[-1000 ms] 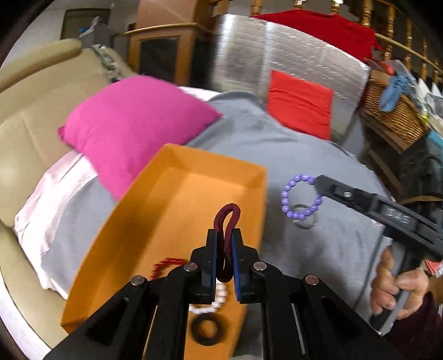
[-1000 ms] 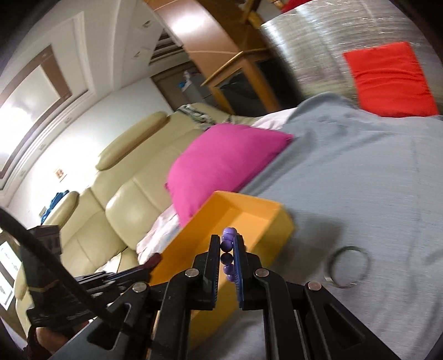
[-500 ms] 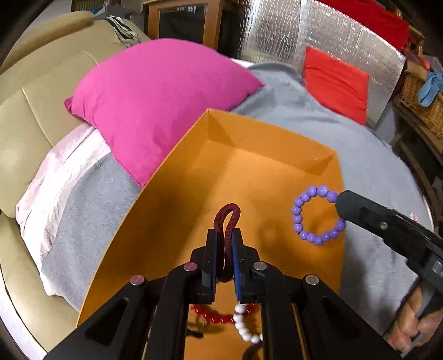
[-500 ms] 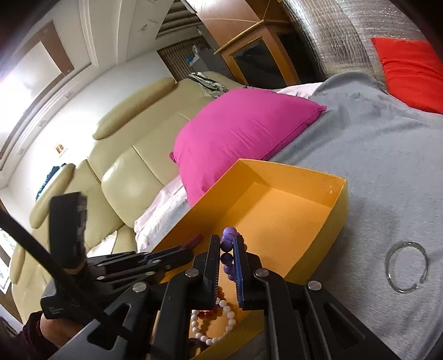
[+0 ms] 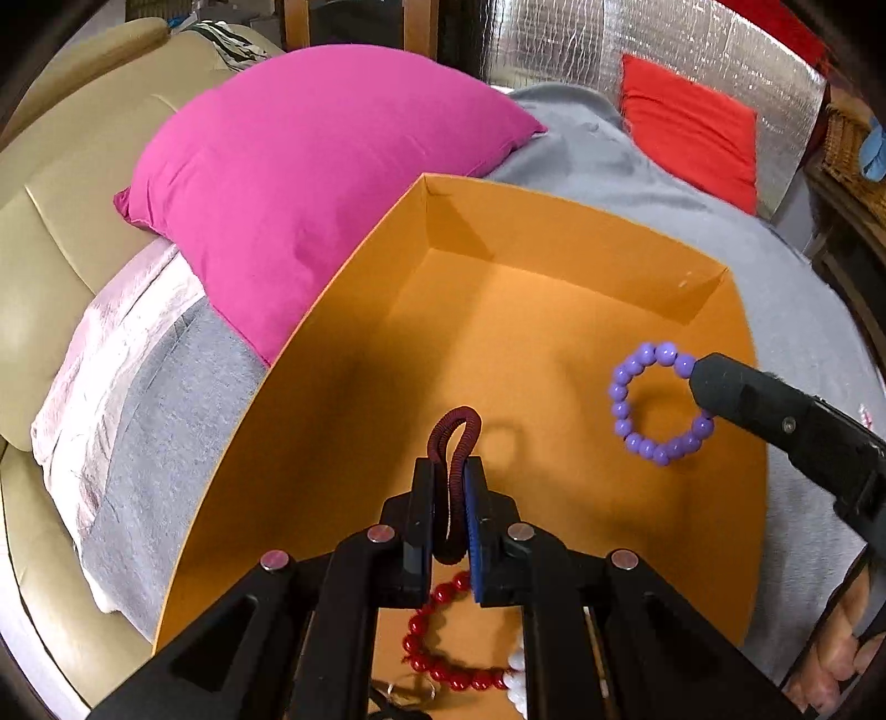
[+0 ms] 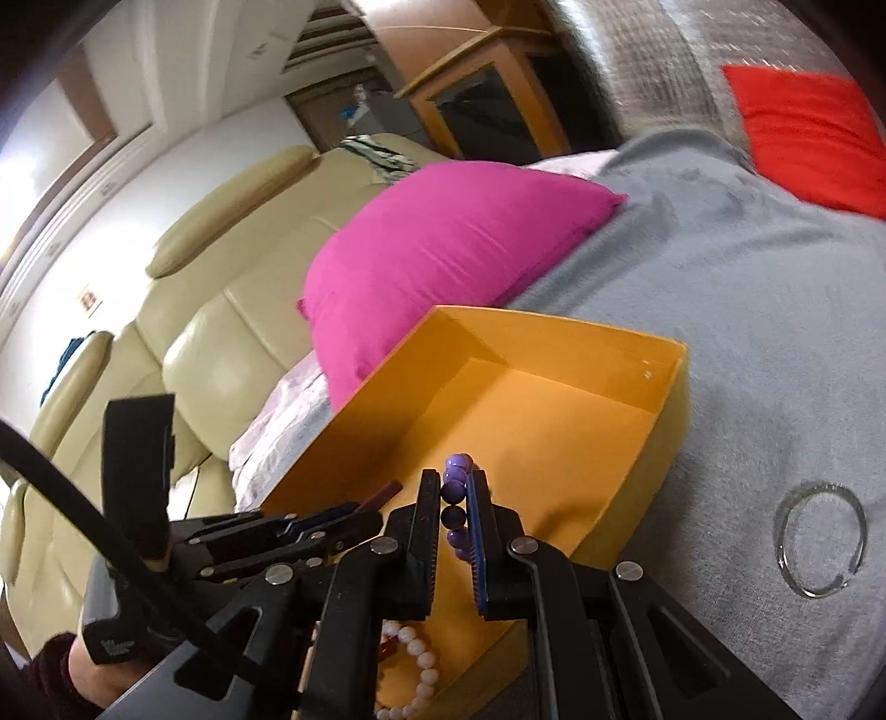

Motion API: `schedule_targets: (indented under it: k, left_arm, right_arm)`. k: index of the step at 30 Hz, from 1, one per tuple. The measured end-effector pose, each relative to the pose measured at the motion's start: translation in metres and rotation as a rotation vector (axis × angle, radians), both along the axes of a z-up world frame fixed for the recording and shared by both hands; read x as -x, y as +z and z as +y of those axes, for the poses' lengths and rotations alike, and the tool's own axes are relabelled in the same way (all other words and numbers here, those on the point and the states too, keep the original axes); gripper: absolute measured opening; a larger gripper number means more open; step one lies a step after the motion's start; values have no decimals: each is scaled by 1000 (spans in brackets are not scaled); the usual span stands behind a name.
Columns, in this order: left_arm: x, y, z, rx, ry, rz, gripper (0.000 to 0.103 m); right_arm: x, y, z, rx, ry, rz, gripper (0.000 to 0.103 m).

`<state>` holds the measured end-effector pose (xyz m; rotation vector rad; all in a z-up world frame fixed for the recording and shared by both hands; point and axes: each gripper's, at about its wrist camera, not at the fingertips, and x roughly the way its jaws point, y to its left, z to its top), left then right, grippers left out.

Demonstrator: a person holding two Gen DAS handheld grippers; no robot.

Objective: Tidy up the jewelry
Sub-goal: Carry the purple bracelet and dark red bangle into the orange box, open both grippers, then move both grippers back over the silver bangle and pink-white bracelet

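Observation:
An orange box (image 5: 554,232) (image 6: 559,338) lies on a grey blanket. My left gripper (image 5: 449,471) is shut on a dark red cord hair tie (image 5: 455,429) and hangs over the box's floor. My right gripper (image 6: 455,487) is shut on a purple bead bracelet (image 5: 656,404) (image 6: 457,482), held above the box's right side; it enters the left wrist view from the right. A red bead bracelet (image 5: 437,648) and a white bead bracelet (image 6: 418,659) lie in the box's near end. A clear bangle (image 6: 819,540) rests on the blanket right of the box.
A pink pillow (image 5: 310,155) (image 6: 443,243) leans against the box's left side on a beige sofa (image 5: 50,221). A red cushion (image 5: 692,127) stands against a silver foil panel (image 5: 637,33) behind. A wicker basket (image 5: 853,149) is at the far right.
Both grippers have moved forward and down over the orange box, each still holding its piece. The purple bracelet went from over the blanket to over the box's floor.

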<state>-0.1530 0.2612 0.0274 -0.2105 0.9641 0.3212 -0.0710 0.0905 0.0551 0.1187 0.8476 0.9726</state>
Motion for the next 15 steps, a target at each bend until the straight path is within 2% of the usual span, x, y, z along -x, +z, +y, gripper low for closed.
schedule_targets:
  k: [2, 6, 9, 11, 12, 15]
  left_arm:
    - [-2, -5, 1, -6, 7, 14, 13]
    - [-2, -14, 2, -3, 14, 44, 27]
    - [5, -9, 0, 12, 27, 13, 42]
    - [10, -3, -4, 3, 41, -17, 45]
    - [11, -1, -6, -1, 41, -25, 45]
    - [14, 14, -16, -40, 42, -64, 45]
  right_arm:
    - [-6, -6, 0, 11, -26, 27, 14]
    - [-12, -10, -5, -12, -49, 79, 17]
    - [-11, -5, -11, -18, -45, 77, 36]
    - [-9, 2, -21, -47, -59, 61, 47]
    - [-9, 6, -27, -52, -72, 40, 50]
    - [-12, 17, -51, -85, -104, 26, 50]
